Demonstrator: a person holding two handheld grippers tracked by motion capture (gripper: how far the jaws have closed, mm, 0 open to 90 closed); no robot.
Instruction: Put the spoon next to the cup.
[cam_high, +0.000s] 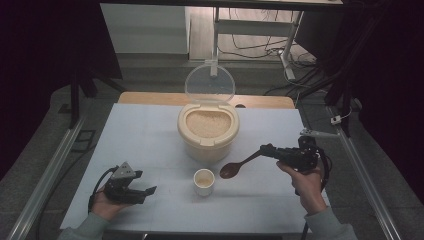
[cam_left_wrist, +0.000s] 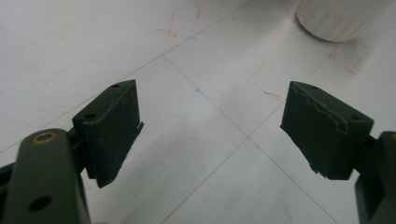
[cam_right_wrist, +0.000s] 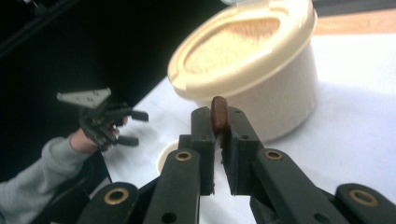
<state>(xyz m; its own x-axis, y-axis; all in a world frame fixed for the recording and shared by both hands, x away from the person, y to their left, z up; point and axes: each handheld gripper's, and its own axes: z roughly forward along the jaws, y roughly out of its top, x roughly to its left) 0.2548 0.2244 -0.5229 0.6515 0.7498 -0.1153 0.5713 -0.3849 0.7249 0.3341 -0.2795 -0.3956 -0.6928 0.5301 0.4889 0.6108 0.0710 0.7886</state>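
A cream rice container (cam_high: 208, 134) (cam_right_wrist: 254, 65) stands at the table's middle with its clear lid (cam_high: 209, 83) hinged up and rice showing inside. In front of it sits a small white cup (cam_high: 204, 181) holding some rice. My right gripper (cam_high: 265, 150) (cam_right_wrist: 218, 121) is shut on the handle of a brown wooden spoon (cam_high: 235, 168) (cam_right_wrist: 219, 113), whose bowl hangs just right of the cup, above the table. My left gripper (cam_high: 145, 192) (cam_left_wrist: 212, 130) rests open at the front left, nothing between its jaws.
The white table (cam_high: 145, 140) carries faint red marks (cam_left_wrist: 348, 58). A wooden board (cam_high: 150, 98) lies behind it. Metal rails (cam_high: 47, 175) run along both sides, and cables trail on the floor at the back right.
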